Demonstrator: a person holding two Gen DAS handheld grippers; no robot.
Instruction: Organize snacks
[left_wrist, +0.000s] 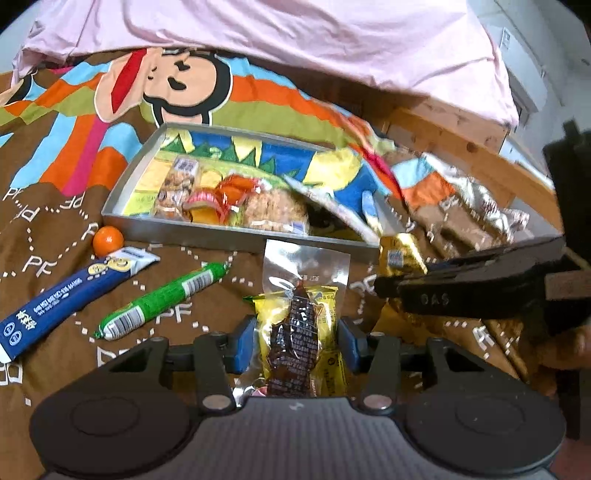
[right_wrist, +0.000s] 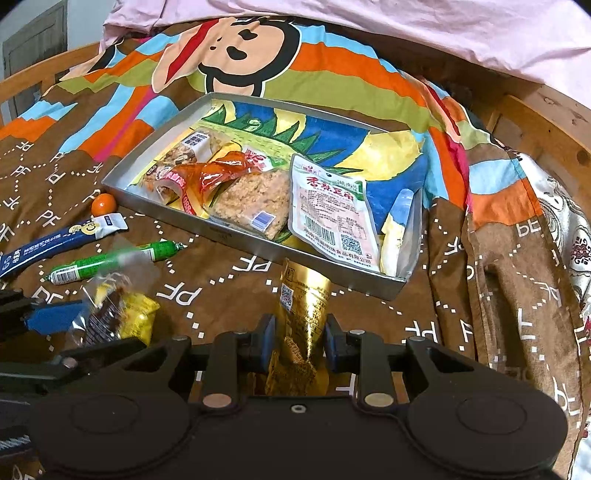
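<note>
Snacks: left gripper clamps a clear pouch of dark jerky w/ yellow pack; right gripper clamps a gold packet. Metal tray w/ more packs sits at 12 o'clock; green sausage, blue tube, orange ball lie at 10 o'clock on the brown sheet.

- Blue stick pack: lower end cut off at left edge, both views.
- Right gripper in left-wrist view: motion-blurred, runs out right edge; jaws not readable there.
- Gold packet: bottom hidden behind gripper body.
- Silver wrappers, right of frame: smeared, print unreadable.
- Tray far-right corner: blurred over in left-wrist view.
</note>
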